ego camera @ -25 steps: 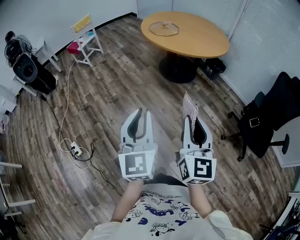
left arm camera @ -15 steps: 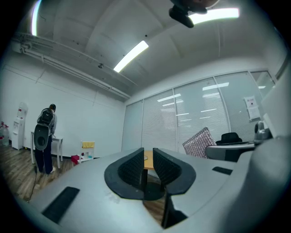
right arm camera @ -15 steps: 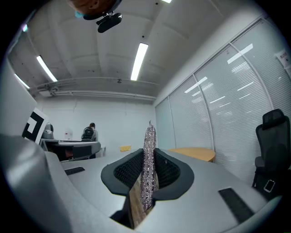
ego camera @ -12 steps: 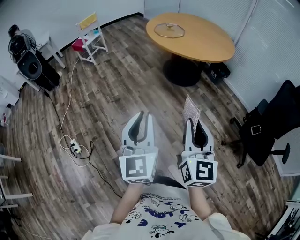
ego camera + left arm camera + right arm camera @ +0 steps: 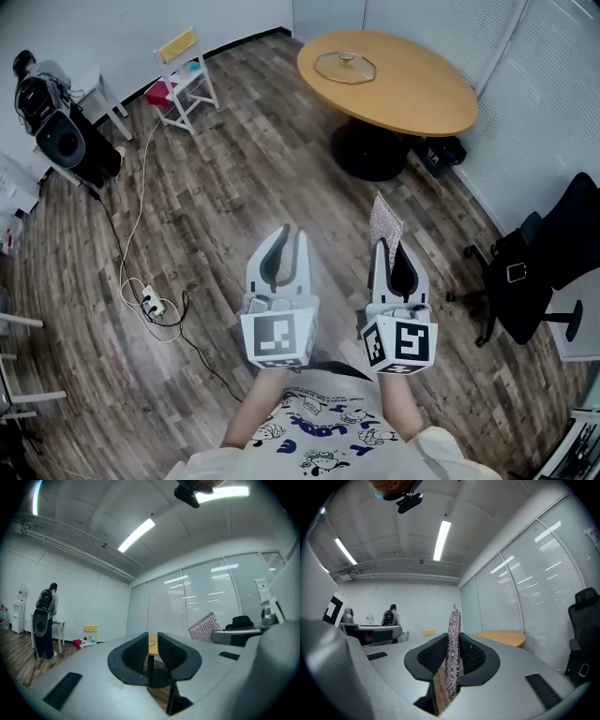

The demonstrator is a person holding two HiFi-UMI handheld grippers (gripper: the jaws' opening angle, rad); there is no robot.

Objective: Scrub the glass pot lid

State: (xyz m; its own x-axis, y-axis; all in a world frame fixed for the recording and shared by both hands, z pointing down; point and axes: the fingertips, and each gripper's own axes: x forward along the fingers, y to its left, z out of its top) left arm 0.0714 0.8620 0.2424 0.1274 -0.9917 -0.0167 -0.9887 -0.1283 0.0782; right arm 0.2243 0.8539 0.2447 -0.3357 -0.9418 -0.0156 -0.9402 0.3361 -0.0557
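The glass pot lid (image 5: 345, 67) lies flat on the far side of a round wooden table (image 5: 422, 89), well ahead of both grippers. My left gripper (image 5: 282, 246) is held at waist height over the floor, its jaws shut to a narrow slit with nothing between them. To its right, my right gripper (image 5: 390, 251) is shut on a silvery mesh scrubber (image 5: 383, 222) that sticks up past the fingertips. In the right gripper view the scrubber (image 5: 453, 634) stands upright between the pads of the right gripper (image 5: 453, 645). The left gripper (image 5: 152, 641) points at the table.
A white folding chair (image 5: 186, 77) stands at the back left. A black speaker (image 5: 64, 139) stands by the left wall. A cable and power strip (image 5: 150, 302) lie on the wood floor. A black office chair (image 5: 553, 253) is at the right, a dark bag (image 5: 441, 152) by the table's base.
The table and lid have slid slightly right and down in the head view, so the view has drawn a little nearer. Both grippers keep their pose and grip.
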